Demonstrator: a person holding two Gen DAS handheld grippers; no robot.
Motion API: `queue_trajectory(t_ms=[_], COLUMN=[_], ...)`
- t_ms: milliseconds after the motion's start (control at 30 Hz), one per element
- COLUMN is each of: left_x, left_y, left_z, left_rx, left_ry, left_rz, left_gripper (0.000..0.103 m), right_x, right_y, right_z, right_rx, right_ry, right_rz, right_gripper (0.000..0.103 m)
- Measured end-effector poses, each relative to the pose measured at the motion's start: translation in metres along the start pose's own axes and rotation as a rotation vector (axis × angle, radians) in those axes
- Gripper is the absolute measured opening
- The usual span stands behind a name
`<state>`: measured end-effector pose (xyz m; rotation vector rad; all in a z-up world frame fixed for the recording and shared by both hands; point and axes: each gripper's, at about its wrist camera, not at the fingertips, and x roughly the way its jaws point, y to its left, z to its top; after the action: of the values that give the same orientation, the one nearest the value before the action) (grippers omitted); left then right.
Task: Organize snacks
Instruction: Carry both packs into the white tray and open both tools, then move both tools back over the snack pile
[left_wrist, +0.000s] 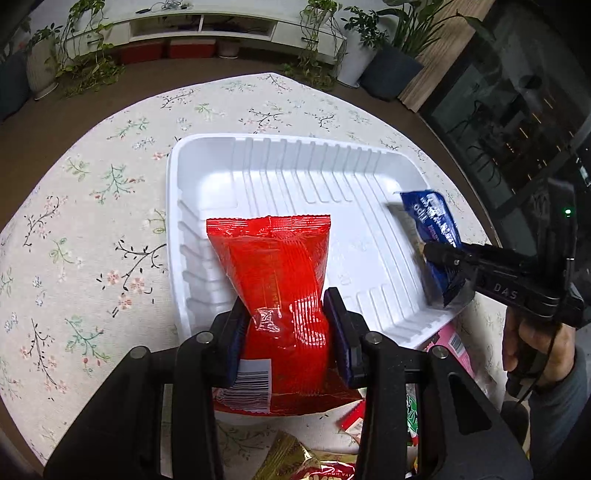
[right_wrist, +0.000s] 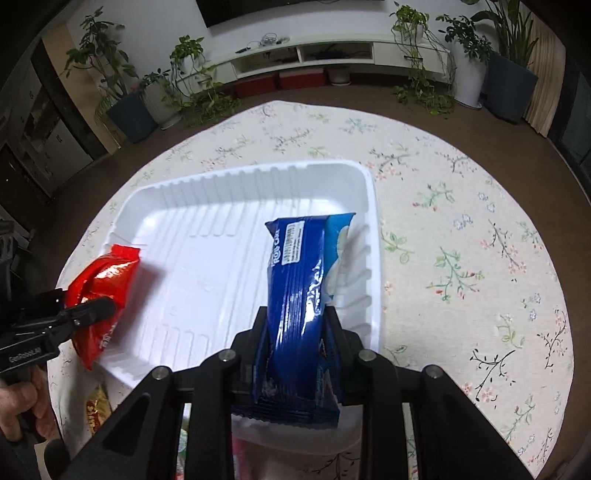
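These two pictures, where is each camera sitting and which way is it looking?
Left wrist view: sits on the left gripper, looks forward and down past its fingers, clamped on a red snack bag, over the white tray; the other hand shows at right.
Right wrist view: sits on the right gripper, looks forward and down past its fingers, clamped on a blue snack pack; a hand shows at lower left.
Shared: tray, floral tablecloth, both snacks, each other's gripper, and plants behind.
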<state>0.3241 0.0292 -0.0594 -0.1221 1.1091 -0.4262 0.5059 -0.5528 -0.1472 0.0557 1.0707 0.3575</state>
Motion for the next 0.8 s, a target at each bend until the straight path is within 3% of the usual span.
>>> queue_trajectory(t_ms=[233, 333, 633, 767, 800], left_x=[0.012, 0.009, -0.073, -0.122, -0.133], left_y=[-0.003, -0.005, -0.016, -0.019, -0.019], left_z=[-0.005, -0.005, -0.017, -0.046, -0.054], left_rx=[-0.007, -0.018, -0.018, -0.037, -0.040], left_ry=[0.010, -0.009, -0.190, -0.269, -0.282], left_rz=[0.007, 0.009, 0.004, -0.061, -0.079], left_gripper=[0.048, 0.053, 0.080, 0.103, 0.103], right_x=[0.005, 0.003, -0.073, -0.129, -0.140], right_y=[0.001, 0.004, 0.006, 0.007, 0.007], right_z=[-0.006, -0.004, -0.003, -0.028, -0.036], right_rx=[-0.014, -0.016, -0.020, -0.001, 0.008], right_ry=[-0.002, -0.001, -0.152, -0.260, -0.281], right_rz=[-0.009, 0.021, 0.047, 0.165, 0.193], right_gripper=[0.035, 0.047, 0.077, 0.098, 0.102])
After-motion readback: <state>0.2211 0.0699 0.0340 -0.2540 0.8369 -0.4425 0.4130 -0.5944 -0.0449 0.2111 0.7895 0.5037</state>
